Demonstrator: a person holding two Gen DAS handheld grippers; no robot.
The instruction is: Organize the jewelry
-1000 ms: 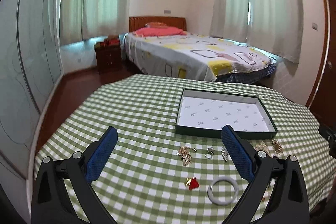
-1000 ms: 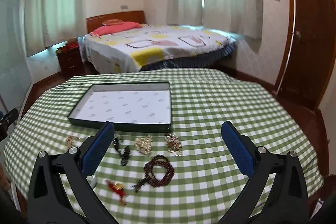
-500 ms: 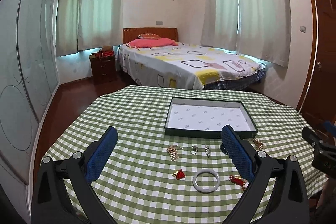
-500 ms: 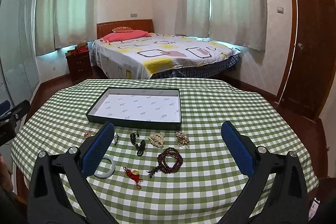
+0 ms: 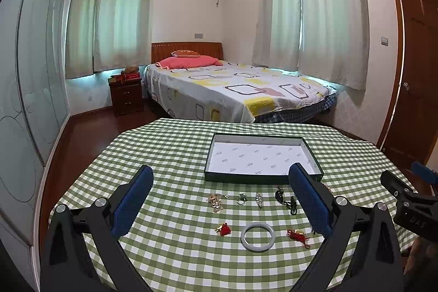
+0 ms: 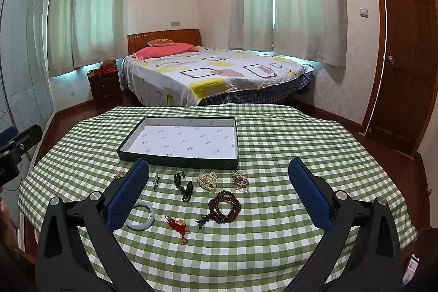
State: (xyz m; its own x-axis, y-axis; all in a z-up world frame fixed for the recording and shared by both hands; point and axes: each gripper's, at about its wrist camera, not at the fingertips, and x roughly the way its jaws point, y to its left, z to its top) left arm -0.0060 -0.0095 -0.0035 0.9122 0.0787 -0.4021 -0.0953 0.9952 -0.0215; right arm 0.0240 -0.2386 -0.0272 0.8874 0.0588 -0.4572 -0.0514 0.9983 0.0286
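A shallow dark box with a white lining point(image 5: 262, 177) point(image 6: 178, 160) lies open on the green checked table. In front of it are scattered jewelry pieces: a white bangle point(image 5: 257, 236) point(image 6: 142, 215), a gold chain point(image 5: 215, 201), a ring point(image 5: 241, 199), a dark pendant point(image 5: 286, 200) point(image 6: 186, 186), red tassel charms point(image 5: 224, 229) point(image 6: 178, 225), a brown bead bracelet point(image 6: 224, 207), a pearl piece point(image 6: 207, 180). My left gripper point(image 5: 221, 199) is open above the table, nothing in it. My right gripper point(image 6: 219, 193) is open too, held clear of the jewelry.
The round table's checked cloth point(image 6: 287, 144) ends at a far edge facing a bed point(image 5: 232, 89). A nightstand point(image 5: 126, 95) stands left of the bed, a wooden door point(image 6: 402, 59) at right. The right gripper's body point(image 5: 410, 201) shows at the left view's right edge.
Both grippers have drawn back and tilted upward, so the table and box look smaller and more of the room shows. Neither gripper has touched the jewelry.
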